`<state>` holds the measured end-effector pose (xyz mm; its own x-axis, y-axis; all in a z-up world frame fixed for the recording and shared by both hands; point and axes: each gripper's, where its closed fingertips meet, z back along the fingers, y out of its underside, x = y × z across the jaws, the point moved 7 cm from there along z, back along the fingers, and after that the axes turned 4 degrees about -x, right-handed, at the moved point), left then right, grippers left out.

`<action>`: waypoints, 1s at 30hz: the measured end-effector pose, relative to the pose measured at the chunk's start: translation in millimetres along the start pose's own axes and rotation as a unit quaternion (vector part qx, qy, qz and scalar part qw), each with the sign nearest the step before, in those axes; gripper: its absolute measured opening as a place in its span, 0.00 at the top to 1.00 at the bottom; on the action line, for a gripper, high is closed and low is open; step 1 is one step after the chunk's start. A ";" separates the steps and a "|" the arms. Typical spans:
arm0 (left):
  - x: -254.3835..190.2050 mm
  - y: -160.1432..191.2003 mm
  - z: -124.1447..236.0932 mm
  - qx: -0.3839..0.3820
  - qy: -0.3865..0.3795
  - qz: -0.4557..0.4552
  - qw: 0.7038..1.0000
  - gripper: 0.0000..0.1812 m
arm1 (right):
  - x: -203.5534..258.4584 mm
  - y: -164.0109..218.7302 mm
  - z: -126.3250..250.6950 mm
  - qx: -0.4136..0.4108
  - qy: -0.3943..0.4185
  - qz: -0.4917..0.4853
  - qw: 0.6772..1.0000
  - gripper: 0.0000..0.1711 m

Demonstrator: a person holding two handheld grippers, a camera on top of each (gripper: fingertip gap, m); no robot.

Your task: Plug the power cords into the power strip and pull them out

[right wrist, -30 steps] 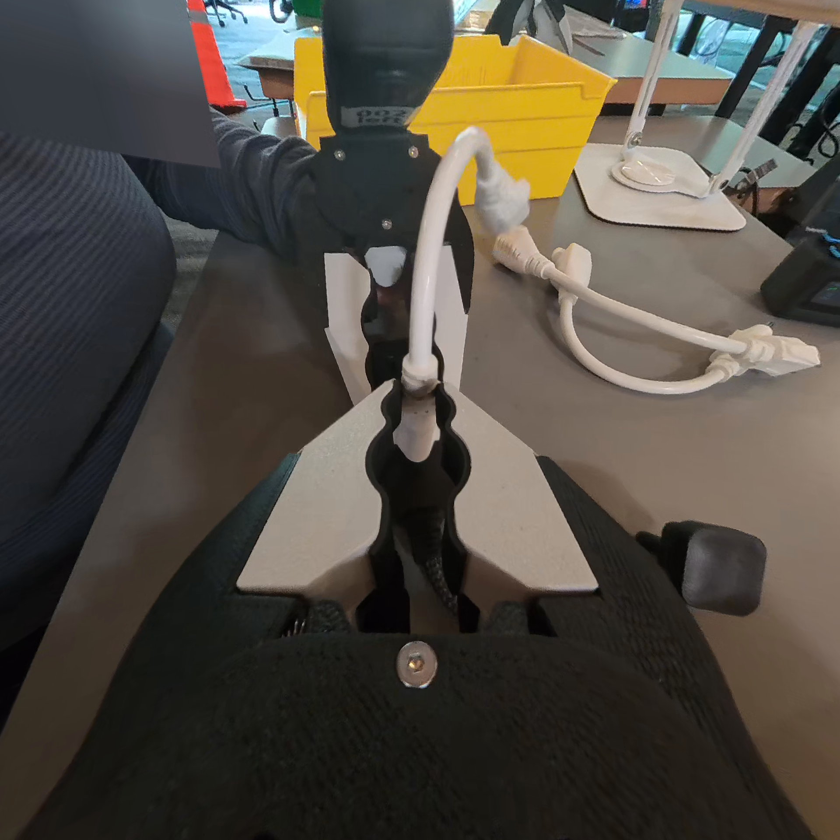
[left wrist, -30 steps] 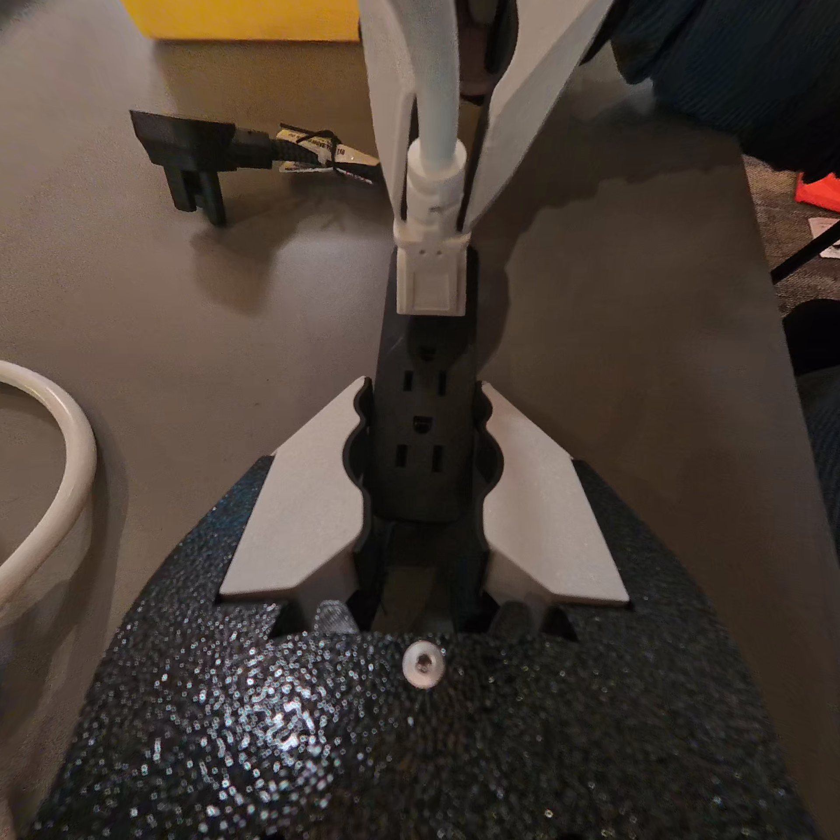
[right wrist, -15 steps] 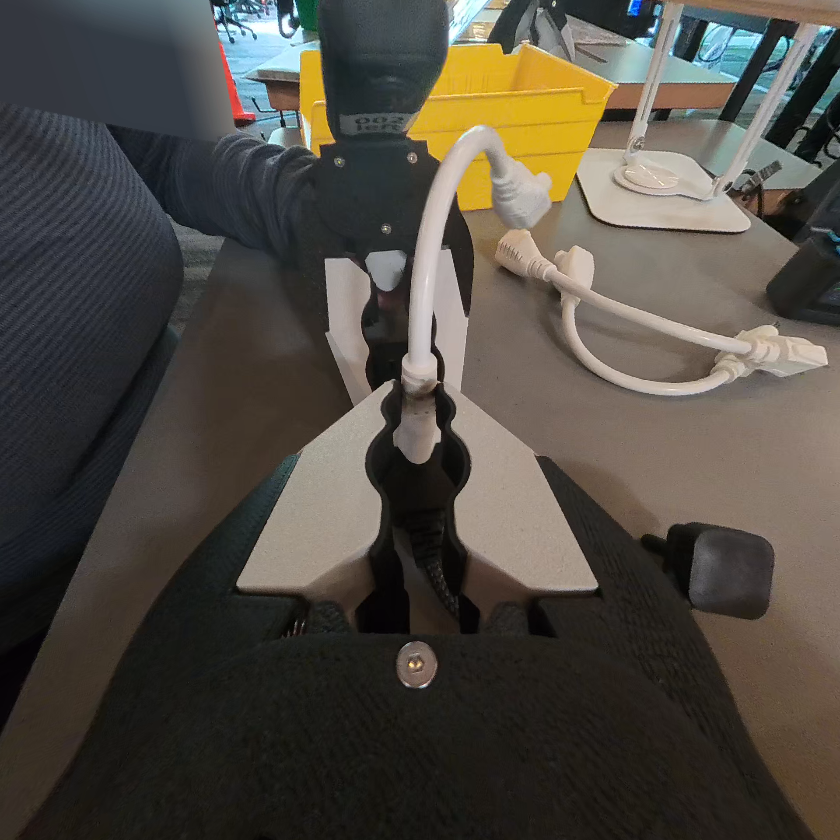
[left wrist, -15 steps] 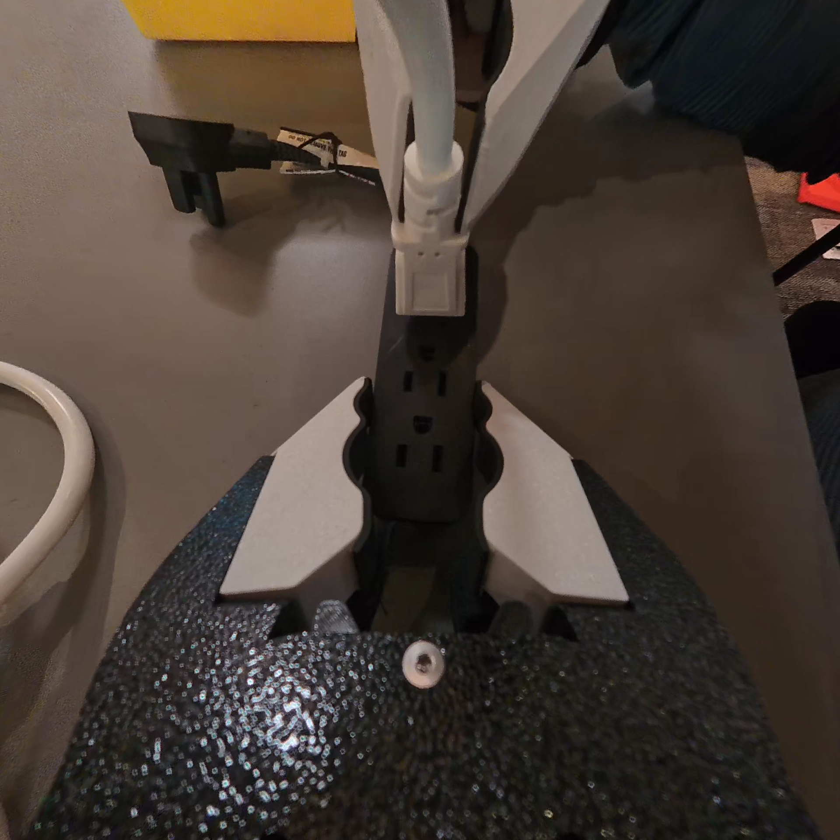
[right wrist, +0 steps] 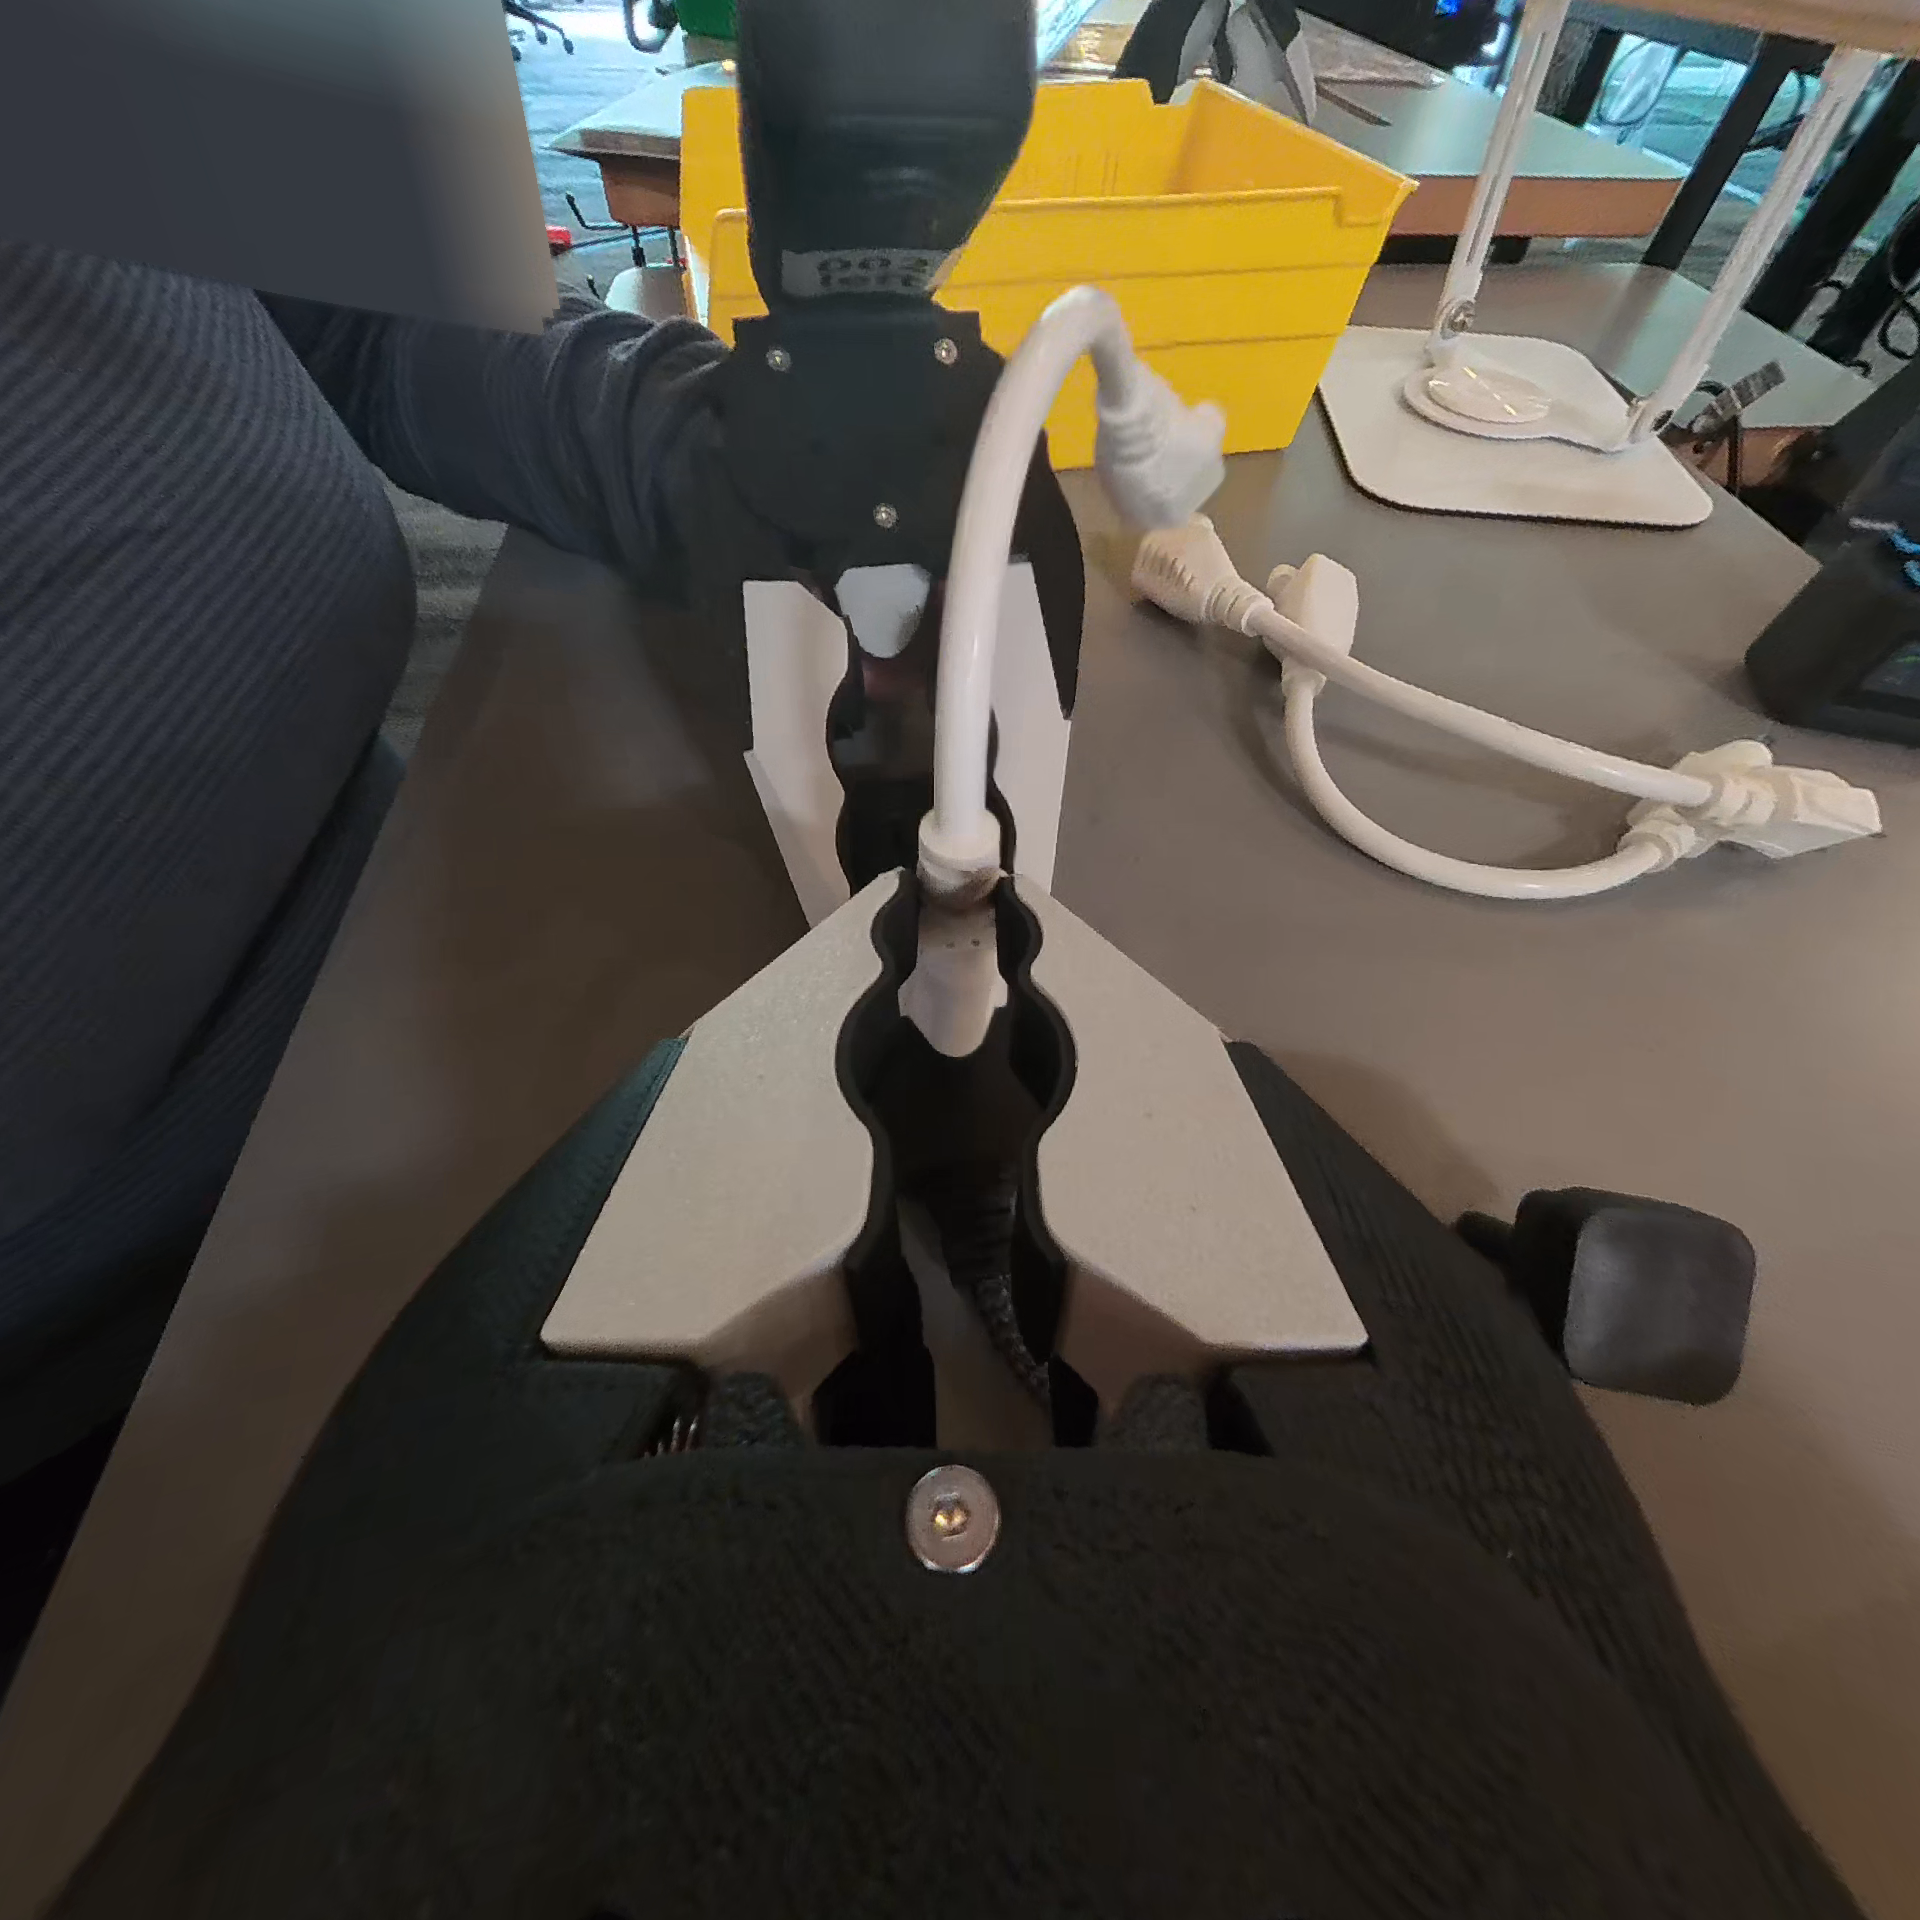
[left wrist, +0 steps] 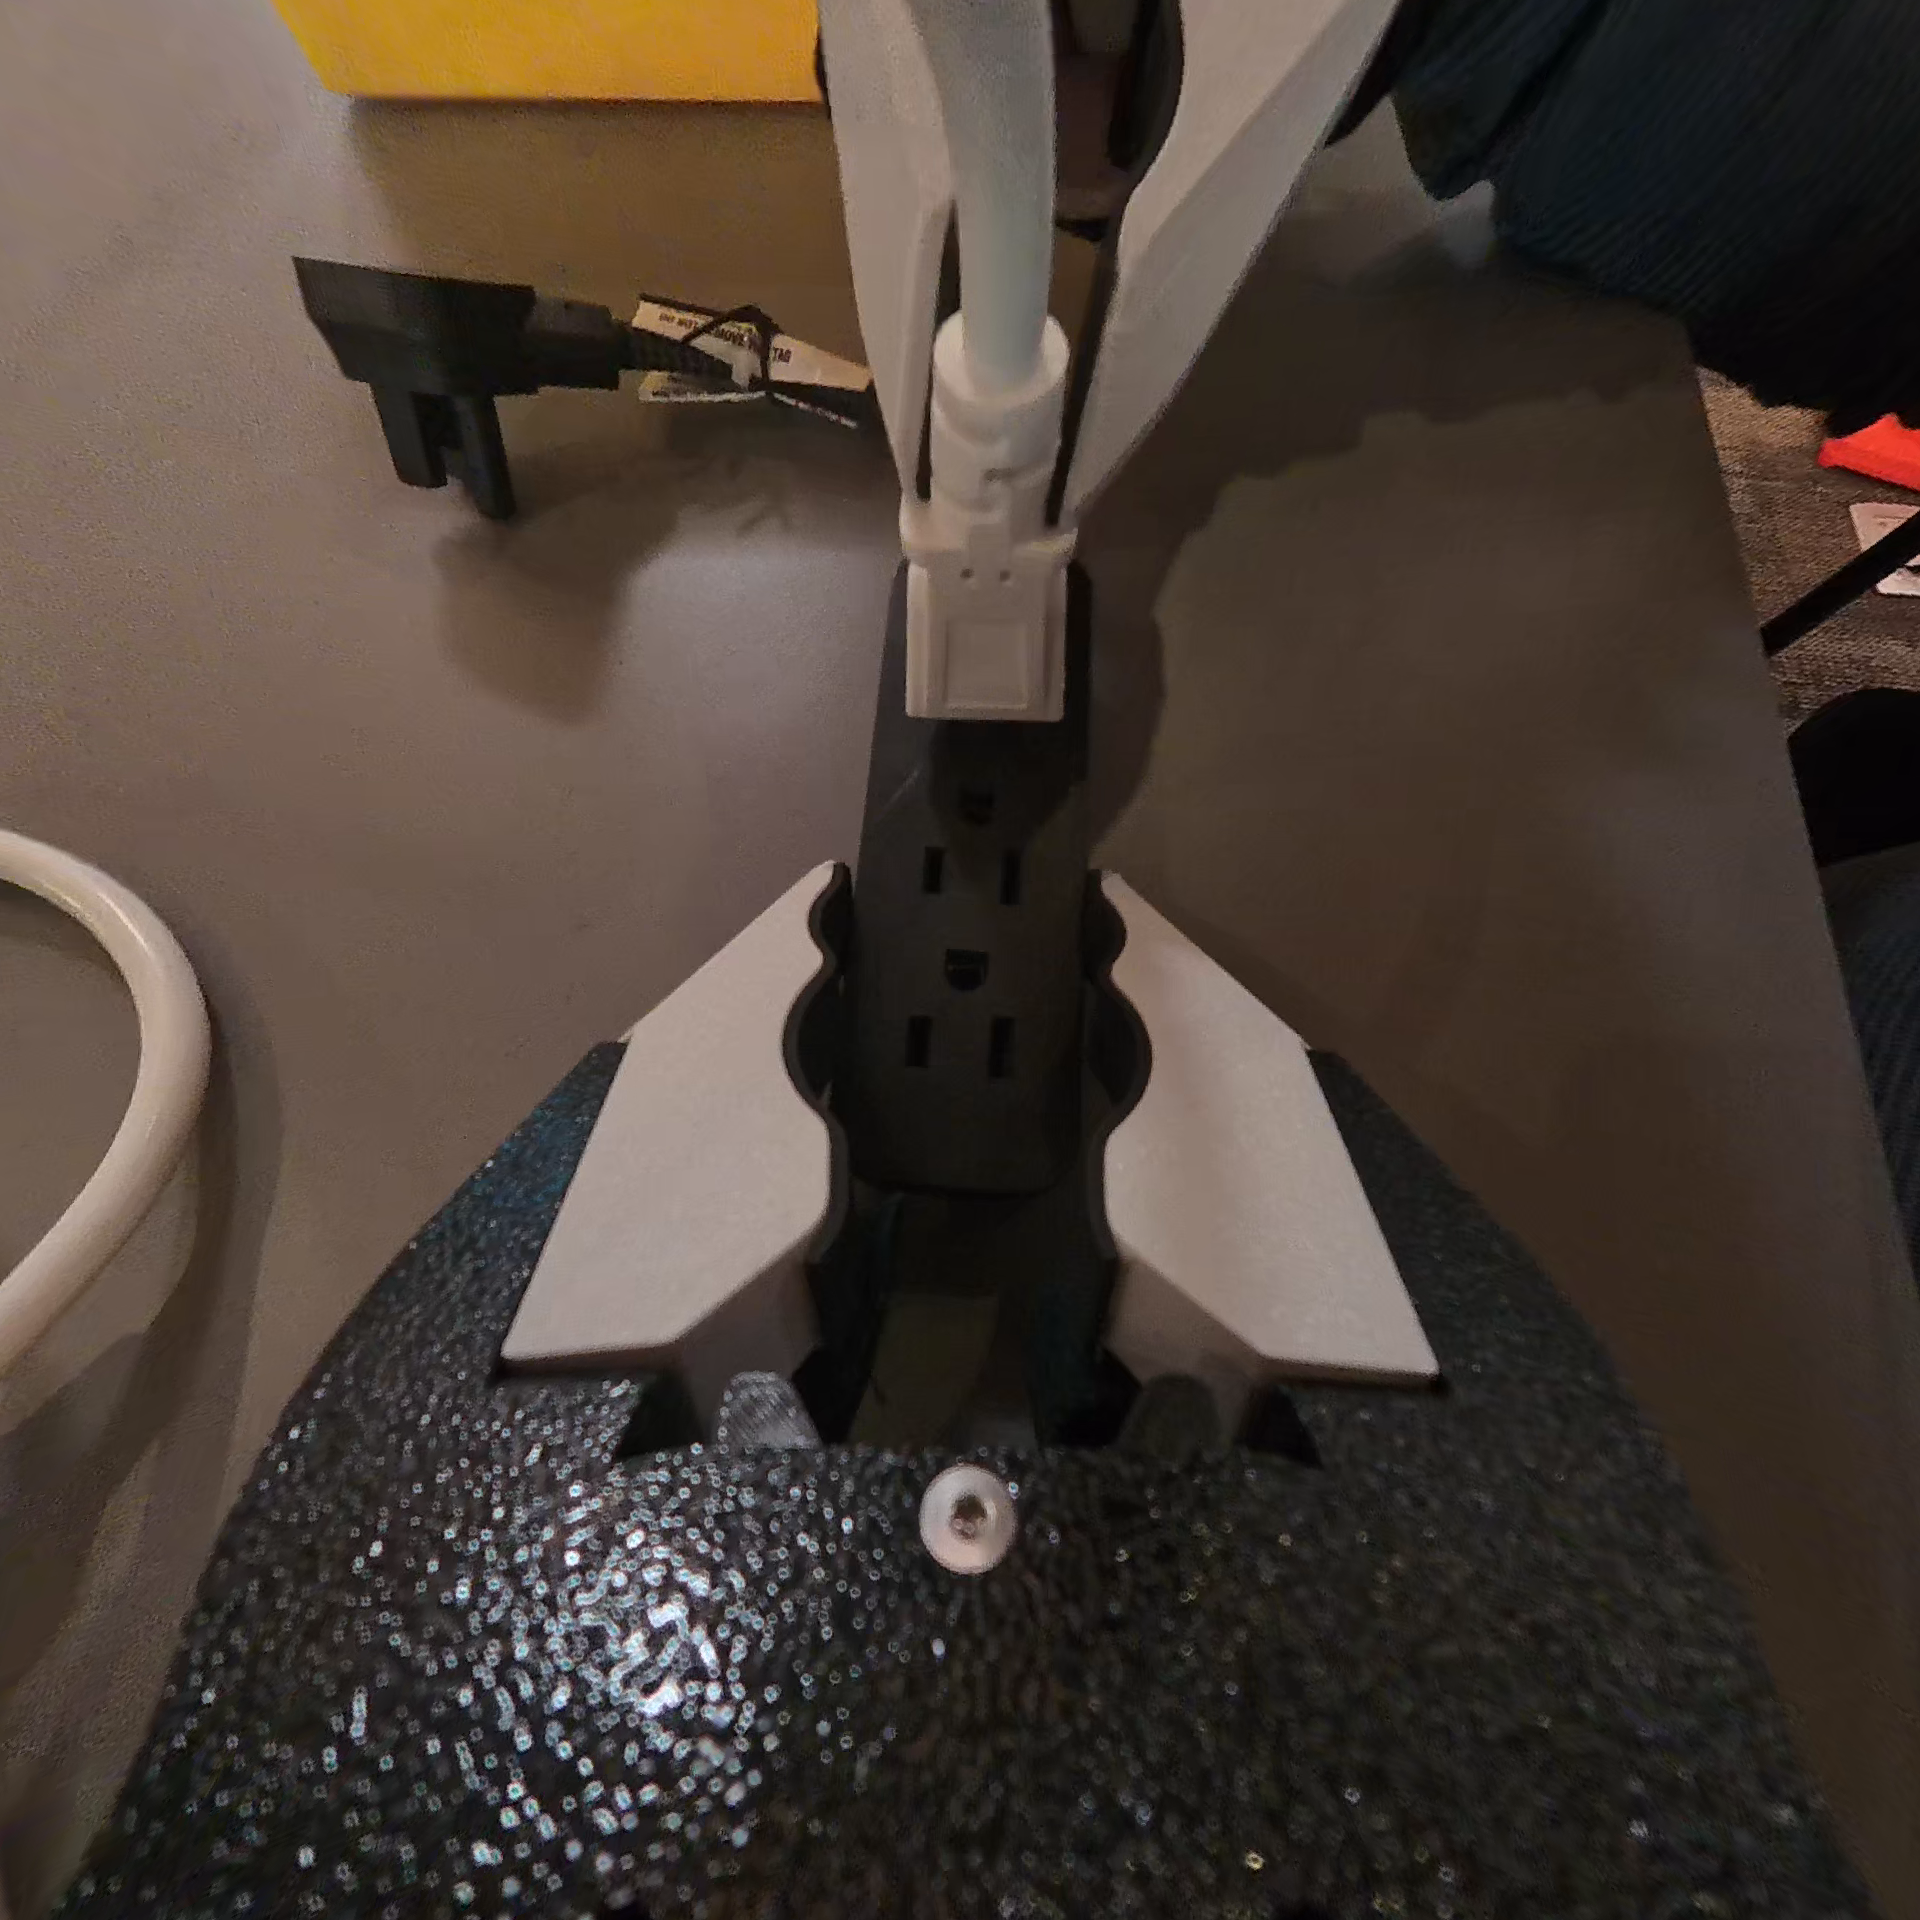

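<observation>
I'm clamping the left tool [left wrist: 966,1029] on the black power strip [left wrist: 971,935], lying flat on the grey table [left wrist: 1403,831]; I'm pinching the right tool [right wrist: 961,914] on the white plug [left wrist: 985,634], sitting at the strip's far outlet; spare white cords [right wrist: 1455,727] lying on the table well apart.

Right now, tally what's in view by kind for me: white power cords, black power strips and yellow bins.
White power cords: 3 (held cord in the right gripper; two loose cords on the table)
Black power strip: 1, in the left gripper
Yellow bin: 1
Total: 5
</observation>
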<state>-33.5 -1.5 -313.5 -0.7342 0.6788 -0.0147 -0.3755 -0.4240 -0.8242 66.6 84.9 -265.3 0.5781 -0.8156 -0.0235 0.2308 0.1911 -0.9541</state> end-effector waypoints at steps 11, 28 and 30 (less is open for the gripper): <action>0.0 0.0 0.0 0.000 0.003 0.002 1.000 0.76 | 1.0 -0.7 -6.0 -0.007 -0.006 -0.010 1.000 0.91; 0.0 -0.1 -0.1 -0.002 0.006 0.006 1.000 0.76 | -0.6 6.1 -9.8 0.005 -0.026 -0.029 0.999 0.72; -0.4 -0.4 -0.5 -0.002 0.005 0.004 1.000 0.76 | -0.4 9.9 -14.8 0.017 -0.034 -0.035 0.999 0.77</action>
<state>-32.8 -1.3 -313.4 -0.7312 0.6816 -0.0281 -0.3672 -0.4279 -0.8259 57.0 79.1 -279.2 0.6111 -0.7890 0.0633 0.2972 0.1547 -0.9422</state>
